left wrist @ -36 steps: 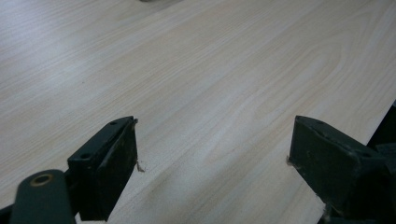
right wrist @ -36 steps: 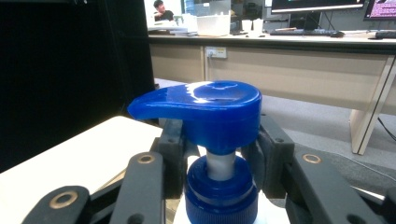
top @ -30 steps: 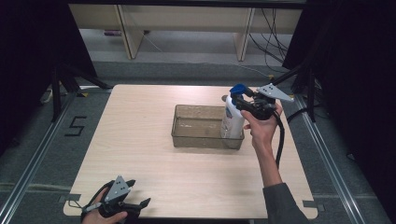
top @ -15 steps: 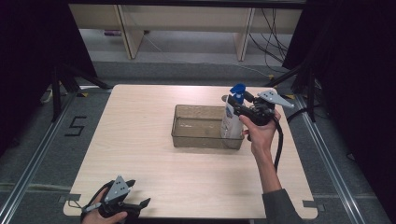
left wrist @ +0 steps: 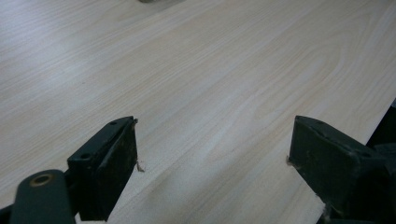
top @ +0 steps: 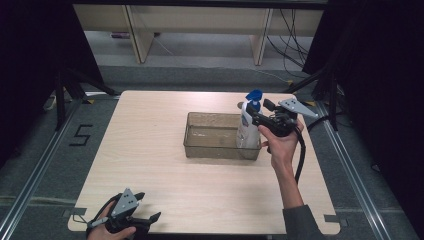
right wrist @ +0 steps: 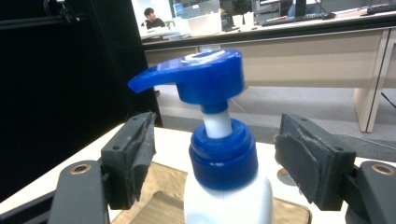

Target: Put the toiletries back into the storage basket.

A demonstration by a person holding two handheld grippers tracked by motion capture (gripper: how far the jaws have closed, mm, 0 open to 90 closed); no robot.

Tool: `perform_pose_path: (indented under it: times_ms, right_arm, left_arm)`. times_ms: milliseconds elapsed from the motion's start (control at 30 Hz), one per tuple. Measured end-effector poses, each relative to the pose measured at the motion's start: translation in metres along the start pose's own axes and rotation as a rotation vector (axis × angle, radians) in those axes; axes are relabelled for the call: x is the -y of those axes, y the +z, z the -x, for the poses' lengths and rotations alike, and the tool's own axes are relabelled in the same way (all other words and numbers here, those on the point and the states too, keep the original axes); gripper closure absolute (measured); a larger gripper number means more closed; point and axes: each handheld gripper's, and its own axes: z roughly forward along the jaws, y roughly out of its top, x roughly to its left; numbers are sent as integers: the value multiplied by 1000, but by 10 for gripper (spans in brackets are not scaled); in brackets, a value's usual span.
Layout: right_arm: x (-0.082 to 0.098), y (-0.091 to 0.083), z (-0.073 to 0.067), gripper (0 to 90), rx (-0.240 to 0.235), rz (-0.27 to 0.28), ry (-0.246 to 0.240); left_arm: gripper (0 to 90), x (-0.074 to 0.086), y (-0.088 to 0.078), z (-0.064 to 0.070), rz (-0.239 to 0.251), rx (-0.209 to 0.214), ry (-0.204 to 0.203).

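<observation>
Between open right tongs [right wrist: 217, 163] | bottle [right wrist: 224, 186] upright | left tongs [left wrist: 212, 163] open

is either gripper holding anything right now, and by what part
Nothing is held. The right gripper stands open around the pump bottle neck, pads clear of it; the left gripper is open over bare table.

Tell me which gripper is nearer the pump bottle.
Right. The right gripper is at the pump bottle, its open jaws flanking the blue collar without touching. The left gripper rests at the table's near left corner.
</observation>
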Motion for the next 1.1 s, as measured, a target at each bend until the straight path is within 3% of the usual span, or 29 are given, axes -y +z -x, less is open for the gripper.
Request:
perform_pose_path:
  times_ms: [67,133,233,400,667,733,1100]
  right_arm:
    - [0,-3,0,285,-3,-5,21]
    - [0,-4,2,285,7,-2,3]
    - [0,-11,3,284,4,-5,31]
    - [0,-19,5,279,13,-4,13]
    - [8,-26,1,271,5,-21,37]
    - [9,-27,1,271,2,-23,29]
    - [14,-39,-3,267,18,-23,44]
  left_arm:
    - [148,0,0,1,7,-8,2]
    - [147,0,0,1,7,-8,2]
    - [148,0,-1,1,8,-2,4]
    - [148,0,-2,0,8,-6,11]
    - [148,-1,-2,0,5,-6,17]
    - [148,0,-1,1,17,0,-2]
    - [148,0,-2,2,20,-9,-11]
